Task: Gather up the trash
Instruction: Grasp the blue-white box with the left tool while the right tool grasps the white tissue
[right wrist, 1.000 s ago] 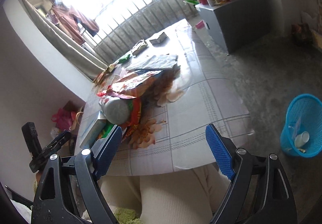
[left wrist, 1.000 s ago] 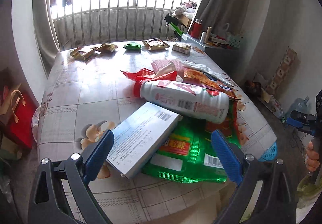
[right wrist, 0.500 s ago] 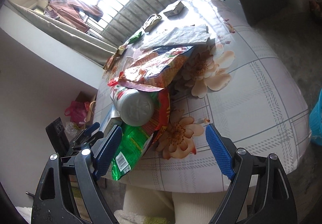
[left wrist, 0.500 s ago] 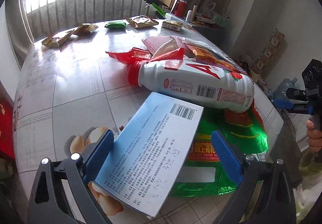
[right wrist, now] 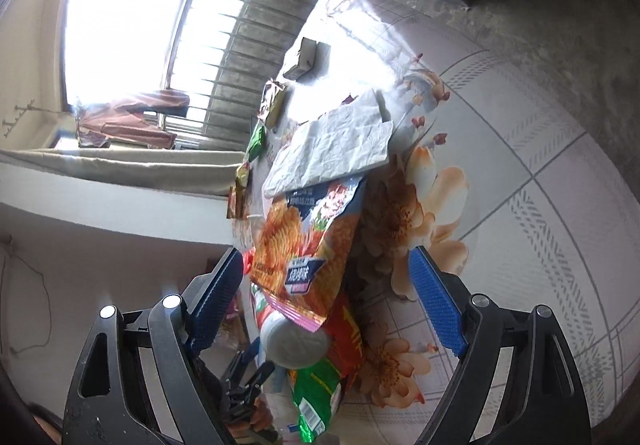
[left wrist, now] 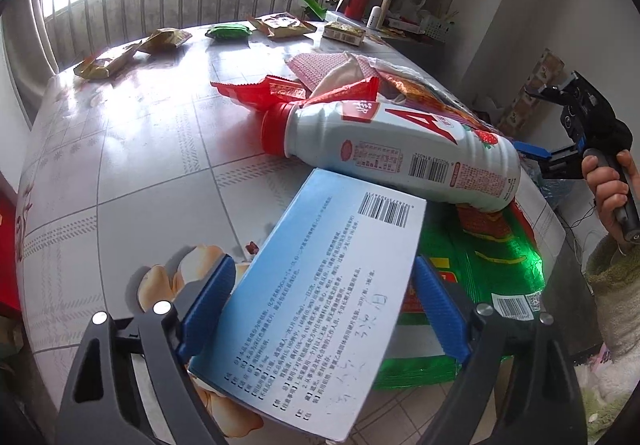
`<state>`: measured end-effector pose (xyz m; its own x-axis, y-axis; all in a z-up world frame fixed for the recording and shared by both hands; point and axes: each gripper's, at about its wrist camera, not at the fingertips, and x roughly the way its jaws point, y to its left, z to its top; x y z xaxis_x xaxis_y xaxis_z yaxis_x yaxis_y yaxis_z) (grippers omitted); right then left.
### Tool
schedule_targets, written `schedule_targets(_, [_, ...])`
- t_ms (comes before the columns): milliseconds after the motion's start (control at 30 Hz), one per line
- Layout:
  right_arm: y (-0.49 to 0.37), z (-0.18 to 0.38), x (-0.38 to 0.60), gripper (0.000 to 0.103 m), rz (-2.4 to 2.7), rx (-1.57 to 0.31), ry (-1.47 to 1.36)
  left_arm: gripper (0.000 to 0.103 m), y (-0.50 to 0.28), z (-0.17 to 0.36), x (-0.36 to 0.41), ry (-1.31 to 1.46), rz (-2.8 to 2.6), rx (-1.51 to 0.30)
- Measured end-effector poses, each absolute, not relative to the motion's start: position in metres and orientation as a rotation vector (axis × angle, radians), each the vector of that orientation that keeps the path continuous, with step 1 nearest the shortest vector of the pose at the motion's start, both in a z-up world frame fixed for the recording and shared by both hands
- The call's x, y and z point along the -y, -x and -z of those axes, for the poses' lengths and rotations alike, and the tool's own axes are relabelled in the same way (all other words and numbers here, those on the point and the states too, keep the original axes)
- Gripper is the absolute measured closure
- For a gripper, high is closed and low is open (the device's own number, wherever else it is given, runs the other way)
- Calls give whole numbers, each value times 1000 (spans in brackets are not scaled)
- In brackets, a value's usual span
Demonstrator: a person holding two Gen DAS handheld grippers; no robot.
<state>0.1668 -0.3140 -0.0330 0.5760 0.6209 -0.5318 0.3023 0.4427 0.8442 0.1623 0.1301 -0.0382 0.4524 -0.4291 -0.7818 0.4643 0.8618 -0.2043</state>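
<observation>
In my left wrist view, lower left of frame: my left gripper (left wrist: 320,301) has dropped in over the blue-white box (left wrist: 316,285) since a sec ago, when the box lay ahead of the tips. Now the box sits btwn the blue pads (left wrist: 208,301), jaws closing on it; left pad looks right at the box edge, right pad close to it, no firm squeeze yet. So pickup of the first trash item is underway. Centre frame: white bottle (left wrist: 396,153) w/ red cap lies on its side just past the box's far end, touching or nearly so. Under both, lower right: green wrapper (left wrist: 492,269). Far right edge: my right hand (left wrist: 608,185) on its handle.

Right wrist view: right gripper (right wrist: 326,305) has swung in and rolled toward the table (right wrist: 540,213); a sec ago it was off the edge w/ the blue bin in sight. Jaws spread wide, nothing held. Orange snack bag (right wrist: 308,245) fills the gap btwn the pads in the centre, likely its next grab. The bin is out of shot now.
</observation>
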Motion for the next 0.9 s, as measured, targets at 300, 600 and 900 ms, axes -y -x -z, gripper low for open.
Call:
schedule_targets(300, [-216,53,317,35,-158,-1054,-1147,20,-159,37,-133,-51,532,-946])
schedule_targets(600, [-224,61,323,83,-104,-1049,-1096,26,-157,34,-141,2,505,-939])
schedule_targets(900, [-211,33,334,102,-165,-918,-1091,26,-153,29,-149,42,482,-933])
